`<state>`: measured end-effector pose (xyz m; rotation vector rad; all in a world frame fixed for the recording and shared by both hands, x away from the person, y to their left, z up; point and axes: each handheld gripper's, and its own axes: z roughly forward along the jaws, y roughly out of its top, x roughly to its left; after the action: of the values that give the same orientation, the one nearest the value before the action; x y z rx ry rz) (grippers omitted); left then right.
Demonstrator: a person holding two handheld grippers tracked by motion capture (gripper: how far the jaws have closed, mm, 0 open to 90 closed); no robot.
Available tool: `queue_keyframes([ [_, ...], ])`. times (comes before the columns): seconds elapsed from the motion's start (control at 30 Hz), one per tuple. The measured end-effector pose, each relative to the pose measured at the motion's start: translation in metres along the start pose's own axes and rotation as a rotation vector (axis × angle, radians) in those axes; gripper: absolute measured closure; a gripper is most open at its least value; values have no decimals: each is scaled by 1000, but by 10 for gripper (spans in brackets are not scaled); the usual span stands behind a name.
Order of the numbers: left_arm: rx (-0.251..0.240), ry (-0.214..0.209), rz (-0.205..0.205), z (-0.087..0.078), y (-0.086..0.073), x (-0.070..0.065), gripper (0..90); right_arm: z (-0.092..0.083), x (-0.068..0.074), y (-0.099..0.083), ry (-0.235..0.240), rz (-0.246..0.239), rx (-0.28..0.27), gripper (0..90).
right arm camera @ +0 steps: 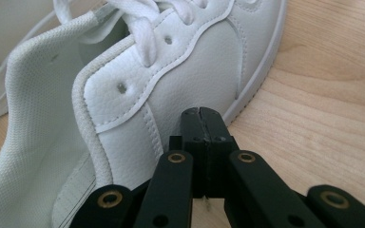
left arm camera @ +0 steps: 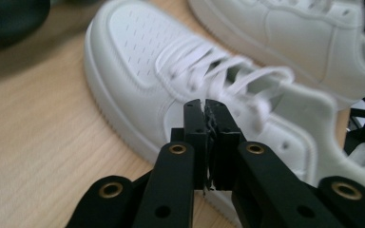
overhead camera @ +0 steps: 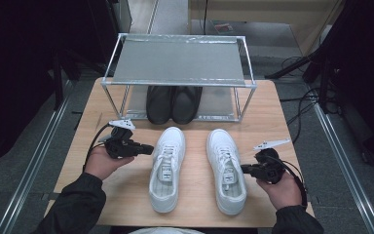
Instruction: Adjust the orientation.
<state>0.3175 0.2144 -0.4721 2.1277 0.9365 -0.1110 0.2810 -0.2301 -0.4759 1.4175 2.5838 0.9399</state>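
left claw (overhead camera: 148, 149): yours, clenched on nothing, tip just left of the left sneaker (overhead camera: 167, 168)
right claw (overhead camera: 243, 168): clenched, empty, at the outer side of the right sneaker (overhead camera: 227, 169)
sneakers: white pair, side by side on the tabletop (overhead camera: 83, 146), in front of the shoe rack (overhead camera: 179, 62)
rack lower shelf: black shoes (overhead camera: 173, 103)

Pair of black leather shoes (overhead camera: 173, 103) half hidden under grey metal rack's top shelf (overhead camera: 177, 62); heels unseen.

Open lane (overhead camera: 195, 161) between sneakers (overhead camera: 167, 168) — rack (overhead camera: 177, 61) beyond
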Motion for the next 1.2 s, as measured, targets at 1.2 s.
queue_keyframes([
  [1.2, 135, -117, -44, 47, -14, -17, 894, 29, 23, 40, 1, -102, 8, 900],
])
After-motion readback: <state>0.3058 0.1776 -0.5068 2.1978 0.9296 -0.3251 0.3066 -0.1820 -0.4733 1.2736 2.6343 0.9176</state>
